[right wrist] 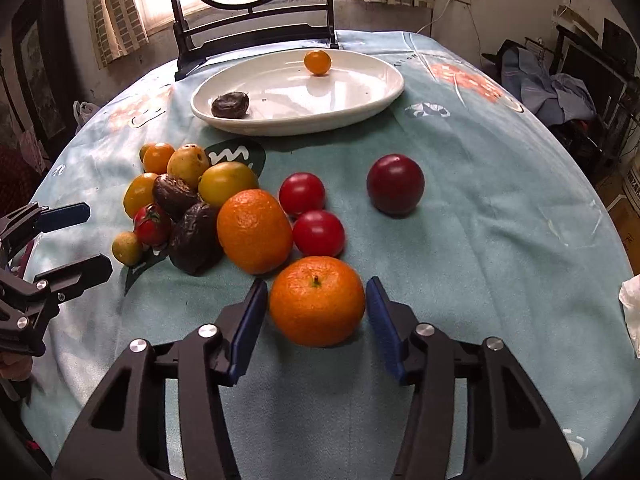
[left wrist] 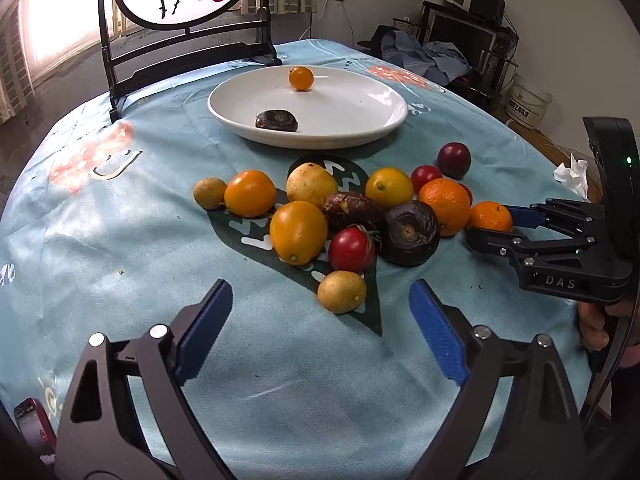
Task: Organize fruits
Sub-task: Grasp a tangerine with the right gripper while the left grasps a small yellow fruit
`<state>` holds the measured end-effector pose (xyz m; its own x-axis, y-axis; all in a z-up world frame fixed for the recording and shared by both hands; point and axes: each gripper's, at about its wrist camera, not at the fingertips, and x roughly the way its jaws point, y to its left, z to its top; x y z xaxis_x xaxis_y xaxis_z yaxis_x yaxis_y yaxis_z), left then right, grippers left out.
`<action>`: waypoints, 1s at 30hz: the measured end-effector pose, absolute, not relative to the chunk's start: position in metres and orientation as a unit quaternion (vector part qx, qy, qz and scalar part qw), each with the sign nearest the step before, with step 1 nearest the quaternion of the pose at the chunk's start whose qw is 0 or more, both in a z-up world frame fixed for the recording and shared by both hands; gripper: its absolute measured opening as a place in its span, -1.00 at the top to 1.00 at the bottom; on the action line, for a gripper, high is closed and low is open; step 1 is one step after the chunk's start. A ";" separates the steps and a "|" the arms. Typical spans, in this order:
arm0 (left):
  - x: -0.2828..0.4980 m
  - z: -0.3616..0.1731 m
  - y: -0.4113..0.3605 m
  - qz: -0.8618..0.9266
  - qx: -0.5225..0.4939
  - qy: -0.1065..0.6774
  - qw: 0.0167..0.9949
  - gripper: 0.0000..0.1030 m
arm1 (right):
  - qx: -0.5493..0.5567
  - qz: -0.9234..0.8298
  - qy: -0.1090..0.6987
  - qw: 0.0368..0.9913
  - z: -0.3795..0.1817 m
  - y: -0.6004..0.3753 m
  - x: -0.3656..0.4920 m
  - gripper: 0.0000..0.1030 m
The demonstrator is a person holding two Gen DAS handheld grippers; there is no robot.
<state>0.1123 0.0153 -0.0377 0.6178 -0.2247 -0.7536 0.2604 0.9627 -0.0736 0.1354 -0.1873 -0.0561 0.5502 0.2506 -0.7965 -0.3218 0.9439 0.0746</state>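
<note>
Closing In on a Mandarin

Looking along our right gripper [right wrist: 316, 316], we see its jaws part-way closed around a small mandarin [right wrist: 317, 306] on the table [right wrist: 480, 200], the pads just beside its skin, contact unclear. Our left gripper [left wrist: 320, 336] hovers with jaws wide and empty near a small yellow-green fruit [left wrist: 342, 292]. Beyond the fruit pile, the white plate [left wrist: 352, 128] holds an orange cherry tomato [left wrist: 301, 78] and a dark wrinkled fruit [left wrist: 277, 121].

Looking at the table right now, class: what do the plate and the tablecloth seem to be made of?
Plate: probably glazed ceramic, possibly melamine; white, smooth, and glossy enough to mirror the small orange fruit on it. Tablecloth: soft matte fabric, likely a short-pile fleece or flannel; printed patterns, gentle wrinkles, no shine.
</note>
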 end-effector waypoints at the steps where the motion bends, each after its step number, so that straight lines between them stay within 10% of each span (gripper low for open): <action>1: 0.113 -0.039 0.014 -0.137 0.024 0.419 0.897 -0.68 | -0.036 0.165 0.447 0.879 -0.056 -0.188 0.136 0.09; 9: 0.123 -0.054 0.012 -0.152 0.011 0.449 0.880 0.15 | -0.020 0.170 0.447 0.878 -0.056 -0.193 0.136 0.13; 30: 0.124 -0.054 0.008 -0.165 0.007 0.441 0.882 0.45 | -0.017 0.173 0.446 0.878 -0.055 -0.195 0.135 0.13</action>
<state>0.1243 0.0082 -0.0538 0.5563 -0.2850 -0.7806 0.2971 0.9455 -0.1334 0.1349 -0.1955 -0.0547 0.5430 0.2887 -0.7886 -0.3188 0.9396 0.1244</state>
